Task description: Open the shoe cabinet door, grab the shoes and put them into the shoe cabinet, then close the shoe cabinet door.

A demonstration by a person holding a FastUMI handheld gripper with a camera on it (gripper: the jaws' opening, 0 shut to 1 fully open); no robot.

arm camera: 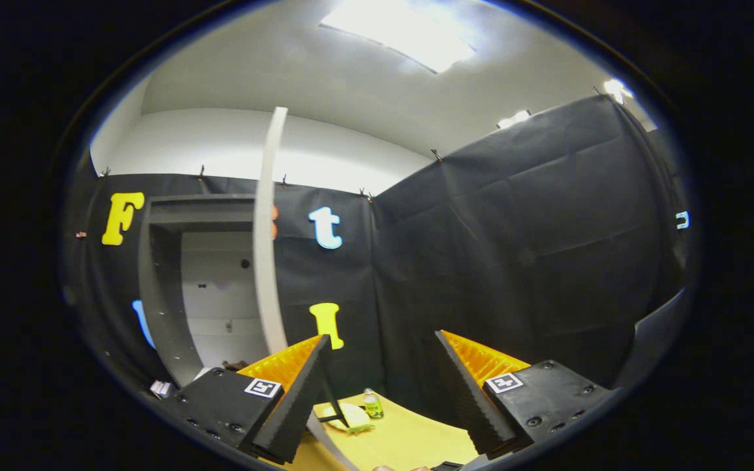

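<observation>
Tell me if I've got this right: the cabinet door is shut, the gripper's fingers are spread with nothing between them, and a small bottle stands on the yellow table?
Not quite. In the gripper view the cabinet door stands open, seen edge-on, with the cabinet interior exposed beside it. The rest holds: the gripper is spread and empty, and the bottle stands on the yellow table.

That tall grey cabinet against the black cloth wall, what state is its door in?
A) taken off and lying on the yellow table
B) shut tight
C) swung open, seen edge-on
C: the thin white door stands edge-on beside the tall grey cabinet, whose pale inside shows; the gripper is open, holding nothing.
</observation>
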